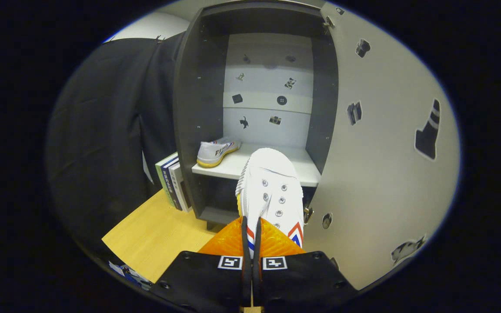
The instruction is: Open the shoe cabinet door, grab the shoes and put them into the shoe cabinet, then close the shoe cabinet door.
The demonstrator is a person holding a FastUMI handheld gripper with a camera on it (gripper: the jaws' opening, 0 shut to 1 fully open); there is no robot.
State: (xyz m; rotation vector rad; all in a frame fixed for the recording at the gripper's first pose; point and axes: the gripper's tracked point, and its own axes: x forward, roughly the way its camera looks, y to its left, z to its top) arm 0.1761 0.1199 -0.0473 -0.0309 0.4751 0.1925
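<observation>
Carrying the second shoe [272,191] toward the cabinet [198,108]: that is the step in hand, as I judge it. The tool [252,230] is closed narrow on the shoe's rear part, both fingers pressing a thin bit of the upper between them, so the shoe hangs forward of the fingers with its toe pointing into the cabinet opening. The toe sits over the front lip of the shelf [233,167]; whether the sole already touches the shelf I cannot tell.

The first shoe [215,152] already lies on that shelf, at the left, against the cabinet's left wall, heel toward the opening. The shelf to the right of it is bare, which is where the held shoe should go.

Next move, judged: push forward until the whole sole is over the shelf, lower, then widen the tool and back straight out. Door closing remains undone.

The cabinet door [385,152] stands swung open at the cabinet's right, close beside the held shoe; its hinge [308,214] is just right of the shoe. Risk: drifting right would knock the shoe on the door or hinge, and drifting left would nudge the first shoe.

Outside the cabinet's left wall, a few books [173,180] stand upright on the desk [155,239], touching or nearly touching the cabinet. Small dark stickers dot the cabinet's back panel [268,104] and the door. Neither blocks the path.
</observation>
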